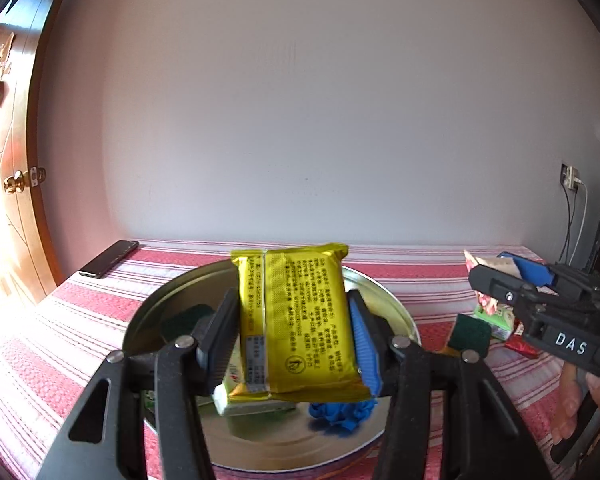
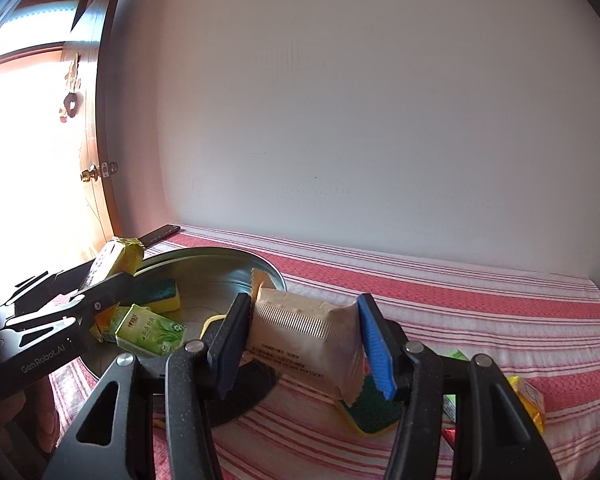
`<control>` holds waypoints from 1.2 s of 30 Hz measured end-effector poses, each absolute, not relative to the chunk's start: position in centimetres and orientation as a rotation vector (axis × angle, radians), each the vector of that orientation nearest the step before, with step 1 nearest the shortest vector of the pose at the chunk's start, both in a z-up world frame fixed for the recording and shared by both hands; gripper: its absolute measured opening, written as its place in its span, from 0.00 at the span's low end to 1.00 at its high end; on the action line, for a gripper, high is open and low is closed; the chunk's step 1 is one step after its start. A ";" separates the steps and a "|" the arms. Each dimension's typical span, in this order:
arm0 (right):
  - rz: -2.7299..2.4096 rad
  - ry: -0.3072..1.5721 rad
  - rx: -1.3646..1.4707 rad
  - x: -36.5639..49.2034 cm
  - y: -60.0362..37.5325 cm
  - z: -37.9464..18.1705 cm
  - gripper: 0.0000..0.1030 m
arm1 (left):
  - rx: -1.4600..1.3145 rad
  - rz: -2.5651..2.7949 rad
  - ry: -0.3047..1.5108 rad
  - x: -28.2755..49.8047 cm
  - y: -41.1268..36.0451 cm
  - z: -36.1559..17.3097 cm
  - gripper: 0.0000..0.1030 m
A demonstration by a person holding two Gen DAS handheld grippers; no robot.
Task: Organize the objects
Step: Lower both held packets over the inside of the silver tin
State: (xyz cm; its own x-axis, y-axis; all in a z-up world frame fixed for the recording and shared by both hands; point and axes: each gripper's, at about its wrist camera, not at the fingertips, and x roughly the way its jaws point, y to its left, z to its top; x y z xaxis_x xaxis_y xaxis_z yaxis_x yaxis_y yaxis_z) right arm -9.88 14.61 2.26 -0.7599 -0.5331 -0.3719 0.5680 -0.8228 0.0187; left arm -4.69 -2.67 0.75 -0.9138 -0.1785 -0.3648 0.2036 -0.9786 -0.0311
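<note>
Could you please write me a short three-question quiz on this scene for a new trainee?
1. True or false: the left gripper is shut on a yellow packet.
2. What does the right gripper hold? A) a green sponge B) a beige packet C) a phone
3. Name the round container that the green carton lies in.

Key: 1) True: the fingers press both sides of the packet, which is lifted over the metal tray. 2) B: it is clamped between the fingers, above the striped cloth. 3) The metal tray, which also holds a yellow-and-green sponge.
</note>
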 end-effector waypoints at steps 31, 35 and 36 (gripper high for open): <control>-2.278 0.249 0.669 -13.5 1.9 -0.9 0.54 | 0.781 -2.715 0.128 -9.0 -11.1 -2.2 0.50; -2.300 0.269 0.664 -13.6 1.5 -0.8 0.64 | 0.775 -2.676 0.133 -8.8 -11.4 -2.1 0.61; -2.303 0.271 0.662 -13.6 1.4 -0.8 0.69 | 0.766 -2.661 0.135 -8.4 -11.2 -1.9 0.68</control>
State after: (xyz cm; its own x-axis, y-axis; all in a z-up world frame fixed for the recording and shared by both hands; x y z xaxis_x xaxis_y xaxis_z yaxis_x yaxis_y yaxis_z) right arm -13.56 1.41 -0.82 -0.6137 -0.5832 -0.5323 0.6907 -0.7231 -0.0041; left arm -8.45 -11.20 -1.92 -0.7849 -0.3204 -0.5304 0.3725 -0.9280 0.0094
